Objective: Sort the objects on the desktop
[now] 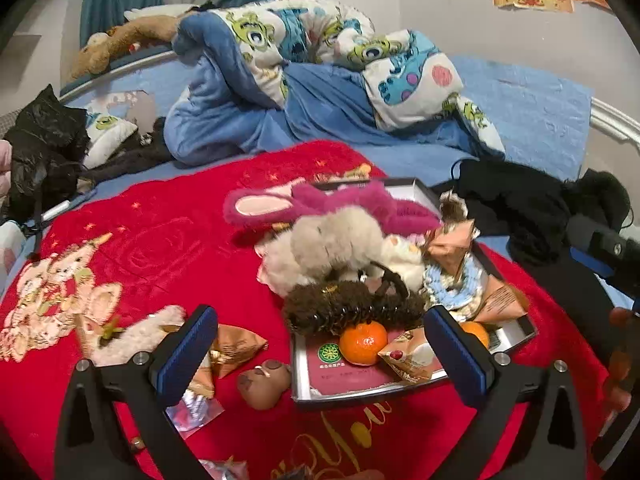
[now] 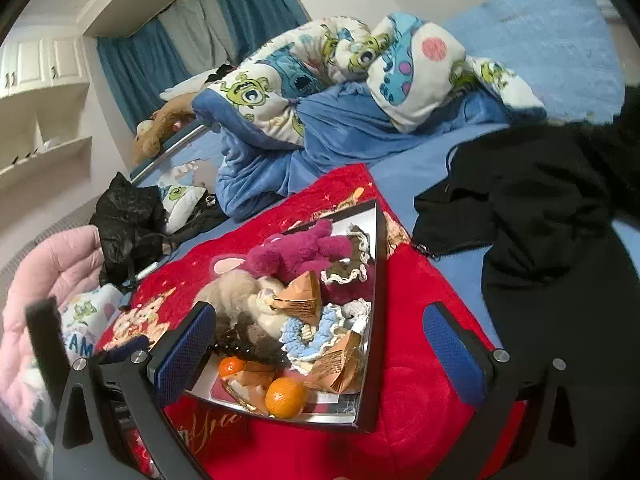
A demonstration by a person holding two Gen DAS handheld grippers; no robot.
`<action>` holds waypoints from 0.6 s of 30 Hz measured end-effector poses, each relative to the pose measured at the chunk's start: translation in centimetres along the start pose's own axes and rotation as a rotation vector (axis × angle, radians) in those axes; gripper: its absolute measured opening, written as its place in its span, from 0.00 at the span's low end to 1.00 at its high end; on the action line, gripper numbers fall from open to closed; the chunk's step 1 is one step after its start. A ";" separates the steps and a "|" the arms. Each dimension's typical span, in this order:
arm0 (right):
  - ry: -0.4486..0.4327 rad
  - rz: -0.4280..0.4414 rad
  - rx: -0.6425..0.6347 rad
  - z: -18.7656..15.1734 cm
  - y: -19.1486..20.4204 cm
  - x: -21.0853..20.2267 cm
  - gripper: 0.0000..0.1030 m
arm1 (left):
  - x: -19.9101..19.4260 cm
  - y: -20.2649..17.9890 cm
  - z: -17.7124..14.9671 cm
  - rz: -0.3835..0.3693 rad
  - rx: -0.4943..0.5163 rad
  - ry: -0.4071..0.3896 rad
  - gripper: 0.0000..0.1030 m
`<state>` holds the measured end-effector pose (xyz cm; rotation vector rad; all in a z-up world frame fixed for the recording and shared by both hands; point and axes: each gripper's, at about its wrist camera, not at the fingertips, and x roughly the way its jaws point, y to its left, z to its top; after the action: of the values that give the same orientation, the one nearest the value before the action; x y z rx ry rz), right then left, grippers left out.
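Observation:
A shallow black-rimmed box (image 1: 376, 390) on the red blanket (image 1: 160, 240) holds a pink plush (image 1: 332, 204), a beige furry toy (image 1: 332, 244), a dark brown hair claw (image 1: 352, 304), a blue-white crocheted piece (image 1: 448, 280), two tangerines (image 1: 363, 343) and snack packets (image 1: 408, 360). Left of the box lie a brown squishy toy (image 1: 264, 382), a snack packet (image 1: 234, 346) and a cream plush (image 1: 136, 336). My left gripper (image 1: 320, 356) is open and empty just above the box's near edge. My right gripper (image 2: 320, 352) is open and empty over the same box (image 2: 372, 360).
A blue bed sheet (image 1: 520, 112) with a rumpled cartoon quilt (image 1: 320, 48) lies beyond the blanket. Black clothing (image 2: 540, 220) lies at the right, a black plastic bag (image 1: 44, 148) at the left. A pink padded jacket (image 2: 48, 280) lies at the far left.

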<state>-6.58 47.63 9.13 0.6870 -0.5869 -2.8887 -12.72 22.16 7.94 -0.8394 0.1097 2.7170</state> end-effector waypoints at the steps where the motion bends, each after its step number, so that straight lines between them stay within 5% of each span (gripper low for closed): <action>1: -0.016 0.004 -0.013 0.0 0.4 -0.5 1.00 | -0.8 0.1 0.1 0.006 -0.003 -0.011 1.00; 11: -0.141 0.067 -0.157 -1.5 6.3 -4.3 1.00 | -9.7 2.3 -1.1 0.057 -0.006 -0.110 1.00; 18: -0.106 0.062 -0.188 -4.9 10.6 -3.5 1.00 | -13.1 4.8 -4.1 0.098 0.003 -0.154 1.00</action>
<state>-1.02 36.94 10.74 0.4839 -0.3349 -2.8867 -1.61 13.56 11.84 -0.6361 0.1248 2.8604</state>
